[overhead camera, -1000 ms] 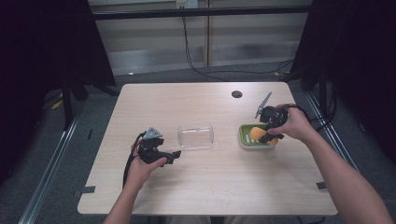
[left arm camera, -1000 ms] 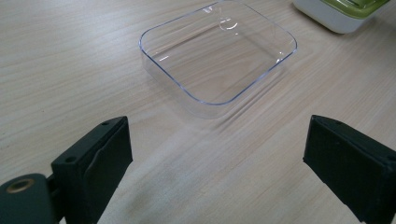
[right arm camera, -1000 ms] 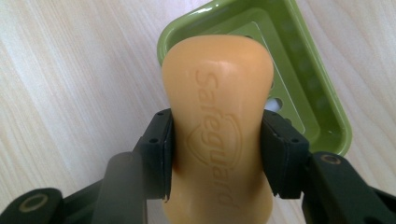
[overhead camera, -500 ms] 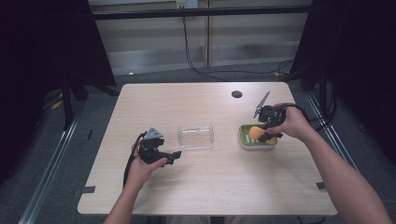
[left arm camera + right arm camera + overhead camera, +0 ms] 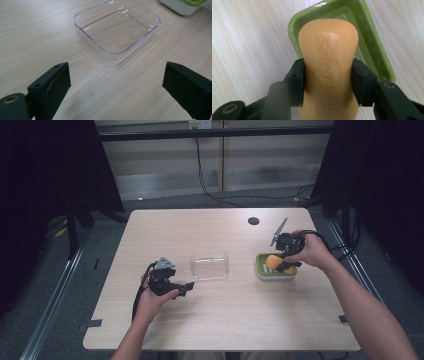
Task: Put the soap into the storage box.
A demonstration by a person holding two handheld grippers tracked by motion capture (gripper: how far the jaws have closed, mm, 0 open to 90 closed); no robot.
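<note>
So my right gripper (image 5: 328,77) is clamped on the waist of the orange moulded bar of soap (image 5: 328,65), one black jaw pressing on each side, and the bar sits over the green plastic soap dish with a white base (image 5: 372,47). From the right gripper view I cannot tell whether the soap rests in the dish or has just cleared it; in the high view the bar (image 5: 273,262) is right at the dish (image 5: 264,271), under my right hand (image 5: 310,251).

My left gripper (image 5: 116,90) has its jaws wide apart with nothing between them, just above the pale wooden table (image 5: 210,330). It points at the clear square plastic tray (image 5: 117,27), which lies just in front of it, empty. In the high view that tray (image 5: 209,266) lies to the left of the green dish, apart from it, and my left gripper (image 5: 186,286) is near the tray's left side.

I judge the grip made and the carrying yet to do: lifting the soap out and, probably, setting it in the clear tray, which is untouched
</note>
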